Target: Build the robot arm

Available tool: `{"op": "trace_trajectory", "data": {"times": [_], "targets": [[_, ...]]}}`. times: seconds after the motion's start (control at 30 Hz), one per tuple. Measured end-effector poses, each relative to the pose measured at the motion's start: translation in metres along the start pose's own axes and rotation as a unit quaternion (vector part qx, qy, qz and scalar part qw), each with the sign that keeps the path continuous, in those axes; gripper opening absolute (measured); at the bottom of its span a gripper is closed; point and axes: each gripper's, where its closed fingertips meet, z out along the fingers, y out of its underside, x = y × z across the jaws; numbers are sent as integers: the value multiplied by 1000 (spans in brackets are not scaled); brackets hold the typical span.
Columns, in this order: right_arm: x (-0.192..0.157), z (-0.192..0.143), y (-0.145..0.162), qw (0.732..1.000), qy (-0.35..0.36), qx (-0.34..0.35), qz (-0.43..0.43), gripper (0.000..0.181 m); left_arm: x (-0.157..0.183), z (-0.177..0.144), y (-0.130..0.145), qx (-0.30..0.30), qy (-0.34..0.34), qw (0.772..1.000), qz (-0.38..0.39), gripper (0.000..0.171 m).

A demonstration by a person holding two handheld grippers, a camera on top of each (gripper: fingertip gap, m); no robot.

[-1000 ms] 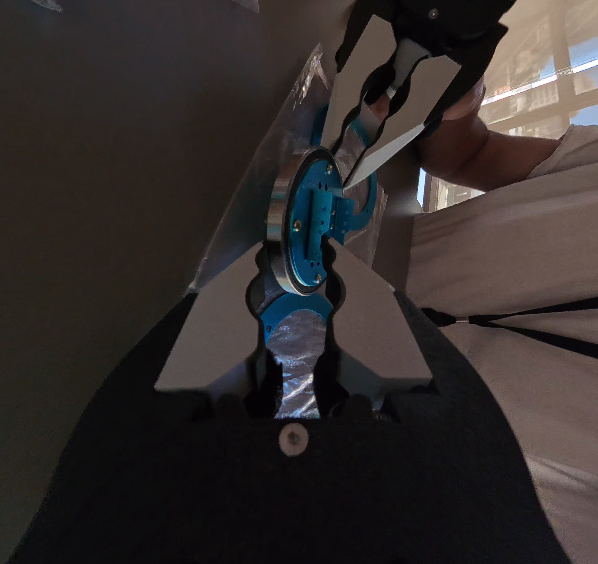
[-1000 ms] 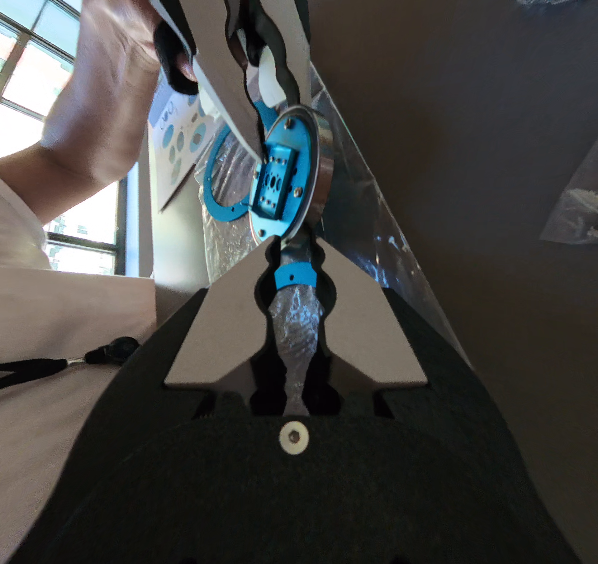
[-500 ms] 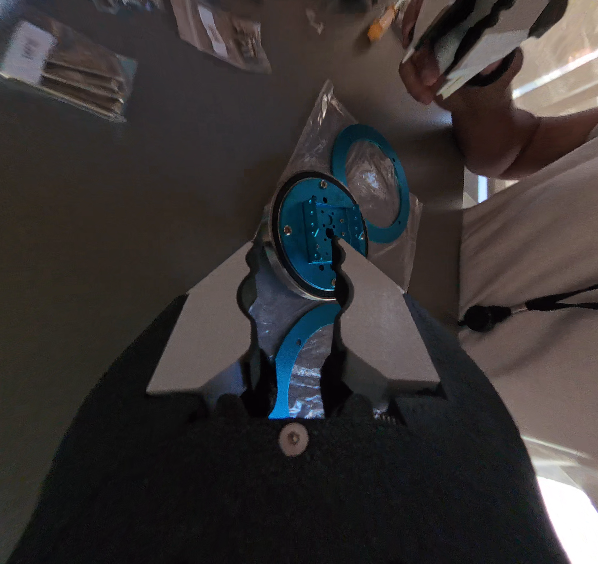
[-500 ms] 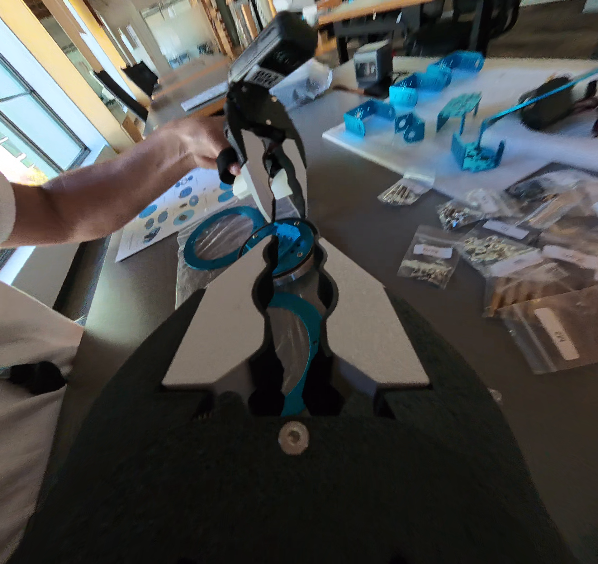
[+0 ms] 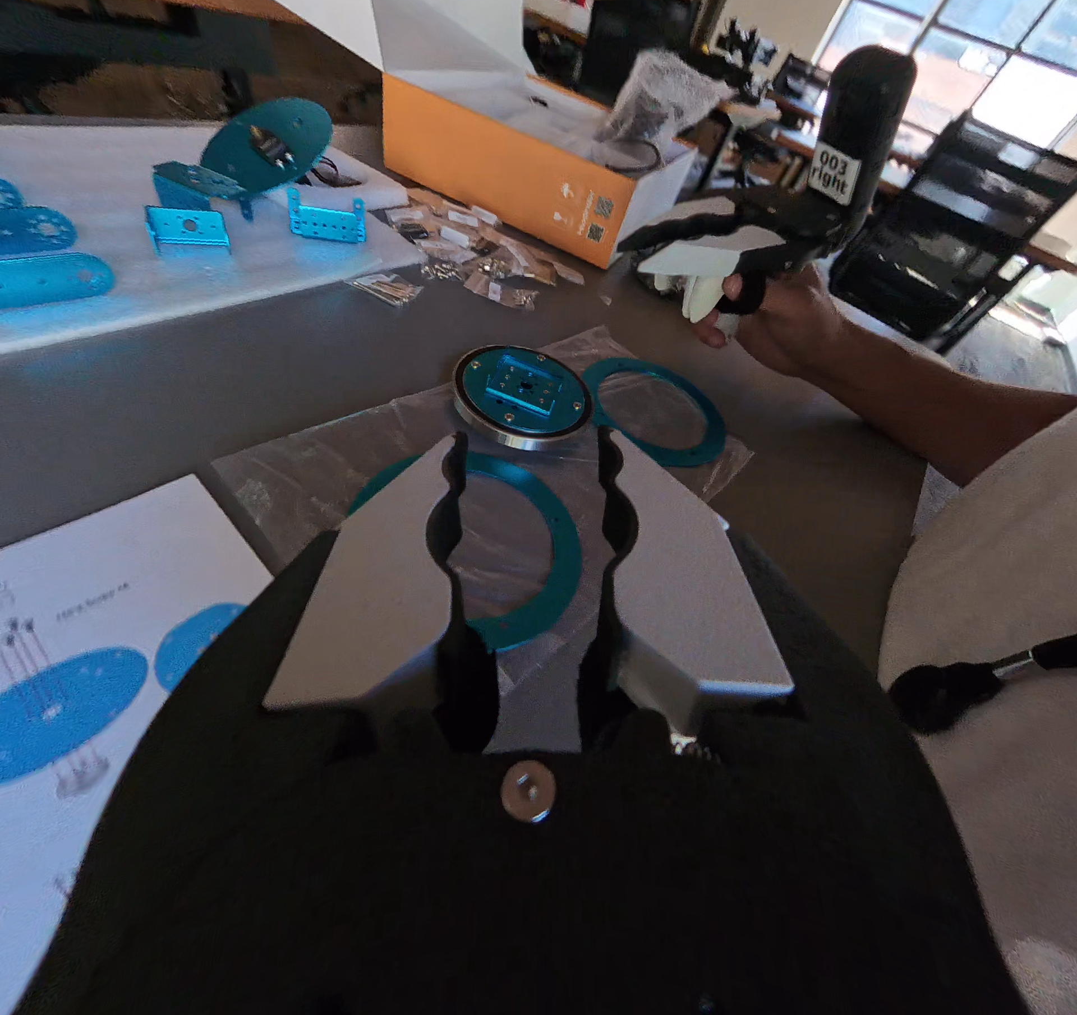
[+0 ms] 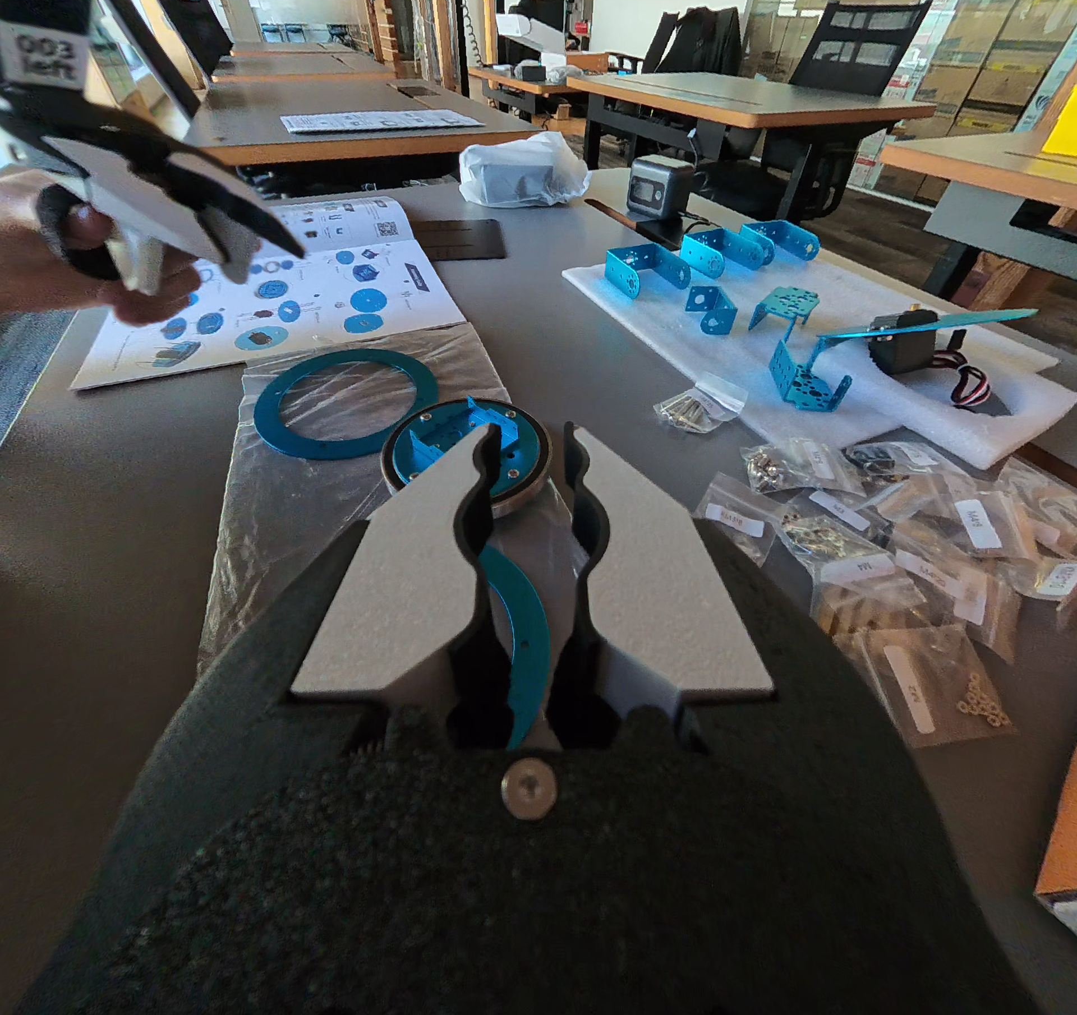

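The bearing disc point(image 5: 521, 398) lies flat on a plastic sheet point(image 5: 326, 462) on the tabletop point(image 5: 175, 404), between two blue rings point(image 5: 655, 410). It is rigid metal, probably heavy for its size, with a smooth steel rim likely to slip; grip across the rim. The left hand-held gripper point(image 5: 527, 445) hovers just short of it, spread and empty. The right hand-held gripper point(image 6: 530, 439) is likewise spread and empty.

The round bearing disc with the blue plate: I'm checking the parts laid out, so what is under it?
The bearing disc lies on a clear plastic bag spread on the grey table. Whatever sits directly beneath the disc is covered.
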Motion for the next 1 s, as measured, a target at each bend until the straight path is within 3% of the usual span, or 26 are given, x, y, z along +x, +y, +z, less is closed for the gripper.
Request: {"op": "trace_trajectory", "data": {"times": [0.2,0.43,0.63,0.8,1.0], "targets": [[-6,6,2,1000,-9,-1,-7,16,16,-23,12,56,-62,996,-16,44],[-12,10,15,999,-16,-33,-9,7,-8,-29,43,-45,-180,983,-1,33],[-6,8,15,998,24,-35,-47,0,-12,-63,48,-45,-217,973,-64,33],[-7,11,20,999,14,-50,-17,0,-47,-116,76,-105,-361,921,-98,33],[-5,13,26,998,22,-61,5,0,-63,-160,94,-134,-425,888,-116,33]]}}
